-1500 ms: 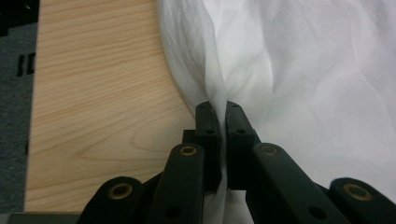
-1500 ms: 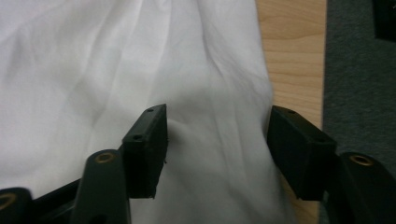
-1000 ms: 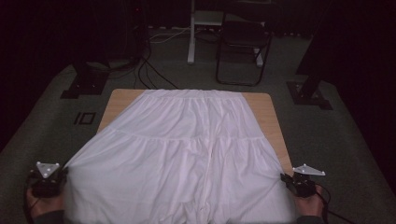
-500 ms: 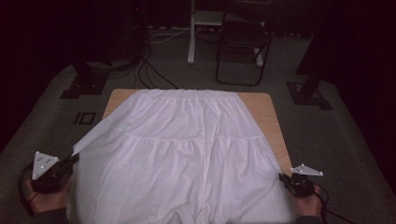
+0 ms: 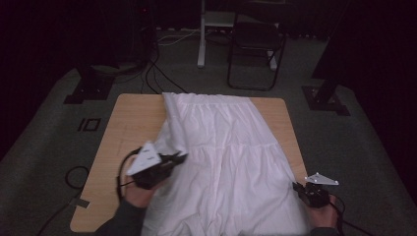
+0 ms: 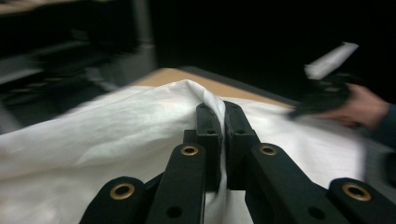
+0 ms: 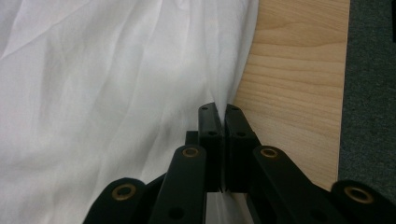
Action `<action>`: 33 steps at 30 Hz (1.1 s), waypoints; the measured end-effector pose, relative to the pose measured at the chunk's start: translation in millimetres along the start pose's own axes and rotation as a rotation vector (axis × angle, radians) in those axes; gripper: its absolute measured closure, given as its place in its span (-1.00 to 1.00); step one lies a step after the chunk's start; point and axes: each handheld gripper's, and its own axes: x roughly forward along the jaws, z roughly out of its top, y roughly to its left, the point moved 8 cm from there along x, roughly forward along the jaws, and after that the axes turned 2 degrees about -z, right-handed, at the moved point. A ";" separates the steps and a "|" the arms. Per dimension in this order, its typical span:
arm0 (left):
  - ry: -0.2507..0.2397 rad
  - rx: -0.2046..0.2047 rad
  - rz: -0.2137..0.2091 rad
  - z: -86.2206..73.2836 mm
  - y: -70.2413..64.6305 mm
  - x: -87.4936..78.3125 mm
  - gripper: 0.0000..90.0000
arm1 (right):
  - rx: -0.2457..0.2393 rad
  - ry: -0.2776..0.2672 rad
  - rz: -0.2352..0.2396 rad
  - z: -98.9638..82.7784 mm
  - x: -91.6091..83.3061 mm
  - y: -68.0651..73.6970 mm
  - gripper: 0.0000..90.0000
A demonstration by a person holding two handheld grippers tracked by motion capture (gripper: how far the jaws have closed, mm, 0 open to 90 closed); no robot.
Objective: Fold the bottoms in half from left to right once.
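The light, limp white skirt (image 5: pixel 231 162) spread on the bench (image 5: pixel 128 123) is best gripped at its side hems, where each is clamped by the left gripper (image 5: pixel 179 158) and right gripper (image 5: pixel 296 187).

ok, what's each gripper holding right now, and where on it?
Both hold the white skirt: left gripper pinches its left side edge, lifted and folded inward; right gripper pinches the right side edge near the hem, low at the table.

Wooden table (image 5: pixel 128 128) on grey carpet (image 5: pixel 44 147) | black folding chair (image 5: pixel 255 44) and white stand leg (image 5: pixel 201 34) beyond its far edge | black cables (image 5: pixel 152 73) trail across floor | dark stand bases (image 5: pixel 93 83) flank both sides
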 end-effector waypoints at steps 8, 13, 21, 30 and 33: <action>0.226 -0.042 -0.212 -63.0 -46.6 128.8 0.94 | -0.017 0.018 -0.047 1.8 -1.3 1.9 0.64; 0.273 -0.071 -0.221 -84.4 -43.6 142.8 0.48 | -0.043 -0.046 -0.090 19.8 -15.8 16.1 0.23; 0.200 -0.086 -0.136 -72.5 -18.0 101.7 0.19 | -0.138 -0.155 0.087 76.1 -24.9 88.6 0.19; 0.226 -0.122 0.122 -109.0 37.3 35.5 0.11 | -0.187 -0.184 0.215 119.9 -9.7 155.7 -0.06; 0.250 -0.177 0.212 -130.1 58.2 11.0 0.09 | -0.184 -0.156 0.233 131.7 -0.7 165.3 -0.22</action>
